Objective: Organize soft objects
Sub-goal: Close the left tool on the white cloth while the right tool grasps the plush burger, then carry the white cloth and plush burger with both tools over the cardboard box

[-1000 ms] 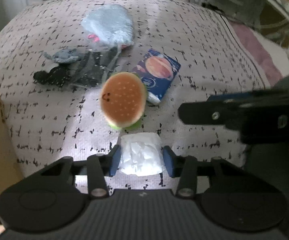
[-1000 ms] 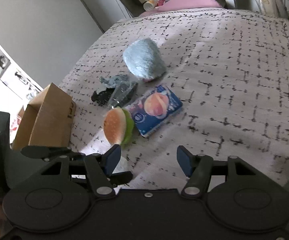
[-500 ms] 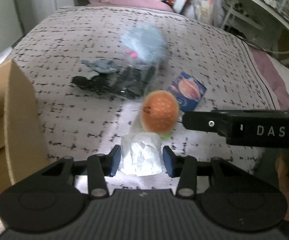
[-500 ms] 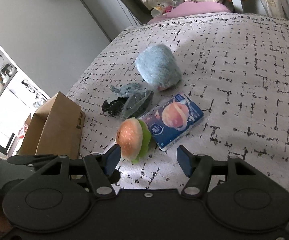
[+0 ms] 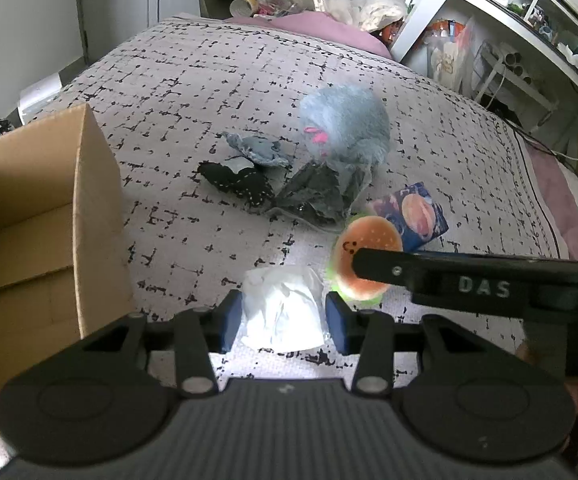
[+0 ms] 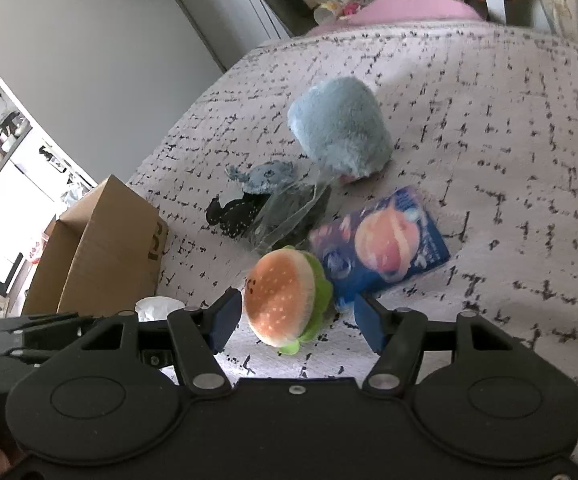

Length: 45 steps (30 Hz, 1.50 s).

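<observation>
Burger plush (image 6: pixel 285 294) lay on the bed (image 6: pixel 509 160) between the right gripper's (image 6: pixel 297 316) parted jaws; squashy and light, best pinched across the bun. Left gripper (image 5: pixel 283 318) clamped a tissue wad (image 5: pixel 283 308).

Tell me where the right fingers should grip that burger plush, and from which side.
Grip the burger plush across its bun, one finger on each flank, coming from the near side where the right gripper already straddles it. It stands tilted with the orange bun facing the camera; the blue pack crowds its far side.
</observation>
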Motion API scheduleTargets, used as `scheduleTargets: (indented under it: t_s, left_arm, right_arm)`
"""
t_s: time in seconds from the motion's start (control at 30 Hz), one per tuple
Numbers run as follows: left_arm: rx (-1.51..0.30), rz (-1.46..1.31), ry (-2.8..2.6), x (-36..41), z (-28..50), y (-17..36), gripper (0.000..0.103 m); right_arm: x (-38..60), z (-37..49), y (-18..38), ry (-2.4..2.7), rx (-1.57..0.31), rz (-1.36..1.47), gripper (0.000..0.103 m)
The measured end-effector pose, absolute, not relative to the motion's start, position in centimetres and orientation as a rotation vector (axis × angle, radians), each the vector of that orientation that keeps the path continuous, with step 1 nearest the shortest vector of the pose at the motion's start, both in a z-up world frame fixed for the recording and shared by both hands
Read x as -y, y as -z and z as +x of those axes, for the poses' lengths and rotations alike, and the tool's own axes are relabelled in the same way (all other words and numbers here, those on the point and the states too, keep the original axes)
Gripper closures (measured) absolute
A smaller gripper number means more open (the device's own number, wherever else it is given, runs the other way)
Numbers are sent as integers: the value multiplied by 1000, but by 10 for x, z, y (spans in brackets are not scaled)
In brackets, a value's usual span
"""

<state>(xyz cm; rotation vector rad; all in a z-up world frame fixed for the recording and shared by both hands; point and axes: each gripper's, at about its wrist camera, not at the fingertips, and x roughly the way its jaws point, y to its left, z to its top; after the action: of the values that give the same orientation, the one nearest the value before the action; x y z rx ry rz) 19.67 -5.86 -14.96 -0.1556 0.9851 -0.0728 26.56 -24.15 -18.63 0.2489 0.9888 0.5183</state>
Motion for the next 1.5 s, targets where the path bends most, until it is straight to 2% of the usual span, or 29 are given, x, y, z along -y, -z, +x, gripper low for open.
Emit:
scheduleTargets:
  t_s: [0.07,0.1,0.13,0.23,0.93,1.5]
  left_arm:
    - [-985,-158,68,57,197,150,59]
    - [-985,-160,66,56,197,150,59]
    - [-986,-163,65,55,196,150,59]
    - [-991,-139,72,58,197,151,59]
    - [-880,3,119,52,186,79,59]
    - [-875,-63,77,10,177,52,59]
  right_arm:
    - [238,269,192,-521,-1011,260,48]
    - [235,270,194,-527,-1019,260,61]
    - [234,270,196,-530,-1024,263,69]
    - [237,269,193,-534,-1022,291,80]
    - [255,241,107,-531,-892,291,80]
    - [221,231,72,-581,-834,235,80]
